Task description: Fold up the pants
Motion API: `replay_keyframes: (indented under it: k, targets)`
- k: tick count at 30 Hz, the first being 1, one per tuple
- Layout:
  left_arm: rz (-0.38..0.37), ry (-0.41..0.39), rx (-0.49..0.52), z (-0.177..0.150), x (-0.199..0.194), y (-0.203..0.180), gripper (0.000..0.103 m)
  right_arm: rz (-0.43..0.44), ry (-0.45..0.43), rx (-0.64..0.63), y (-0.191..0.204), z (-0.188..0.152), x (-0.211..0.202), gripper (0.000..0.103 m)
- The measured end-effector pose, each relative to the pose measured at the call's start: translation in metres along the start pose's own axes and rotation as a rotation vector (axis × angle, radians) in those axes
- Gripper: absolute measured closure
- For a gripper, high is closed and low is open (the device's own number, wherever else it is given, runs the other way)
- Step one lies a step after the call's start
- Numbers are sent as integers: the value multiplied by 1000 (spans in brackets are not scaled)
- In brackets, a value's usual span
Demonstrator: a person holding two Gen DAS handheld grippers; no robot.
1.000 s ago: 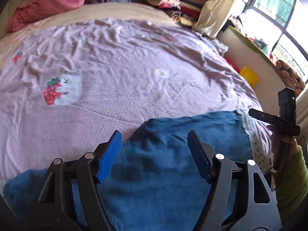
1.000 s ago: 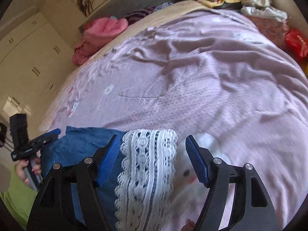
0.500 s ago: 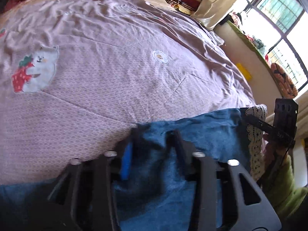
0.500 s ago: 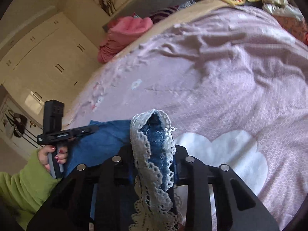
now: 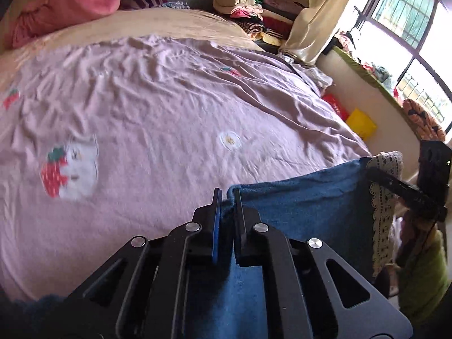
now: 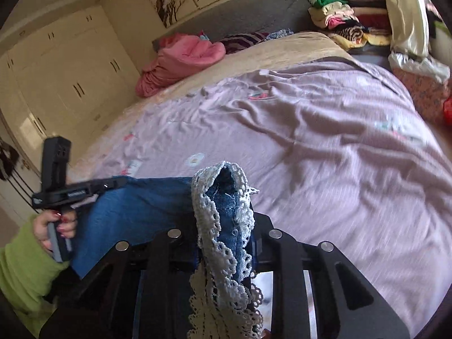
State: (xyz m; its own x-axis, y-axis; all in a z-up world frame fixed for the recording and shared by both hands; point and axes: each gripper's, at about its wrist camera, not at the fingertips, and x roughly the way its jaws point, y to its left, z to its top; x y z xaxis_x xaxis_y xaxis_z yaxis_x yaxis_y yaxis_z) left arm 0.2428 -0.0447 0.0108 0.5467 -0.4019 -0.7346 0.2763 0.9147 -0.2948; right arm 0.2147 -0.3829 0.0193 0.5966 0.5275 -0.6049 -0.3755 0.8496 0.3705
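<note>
Blue denim pants (image 5: 296, 206) with a white lace hem (image 5: 384, 197) hang stretched between my two grippers above the purple bed sheet (image 5: 169, 118). My left gripper (image 5: 226, 195) is shut on the pants' upper folded edge. In the right wrist view my right gripper (image 6: 226, 226) is shut on the lace hem (image 6: 209, 212), which bunches up and hides its pads. The denim (image 6: 135, 209) runs left to the left gripper (image 6: 113, 182), held by a hand (image 6: 53, 226) in a green sleeve. The right gripper (image 5: 370, 171) shows at the far right of the left wrist view.
A pink bundle (image 5: 65, 2) lies at the head of the bed. A pile of folded clothes (image 5: 248, 11) sits at the far corner. A yellow box (image 5: 361, 124) and a window sill stand to the right. White wardrobes (image 6: 70, 79) line the left wall.
Both grippers went from open over the flat pants to shut on them. The left took the denim edge and the right took the lace hem. Both have lifted the cloth off the sheet.
</note>
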Motion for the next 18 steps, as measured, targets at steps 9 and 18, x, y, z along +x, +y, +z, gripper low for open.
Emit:
replay_keyframes:
  k: [9, 18]
  targets:
    - [85, 49, 16, -16, 47, 9, 100, -122, 163, -12, -27, -13, 58, 77]
    - [136, -26, -24, -14, 30, 28, 90, -219, 96, 12, -29, -16, 33, 46]
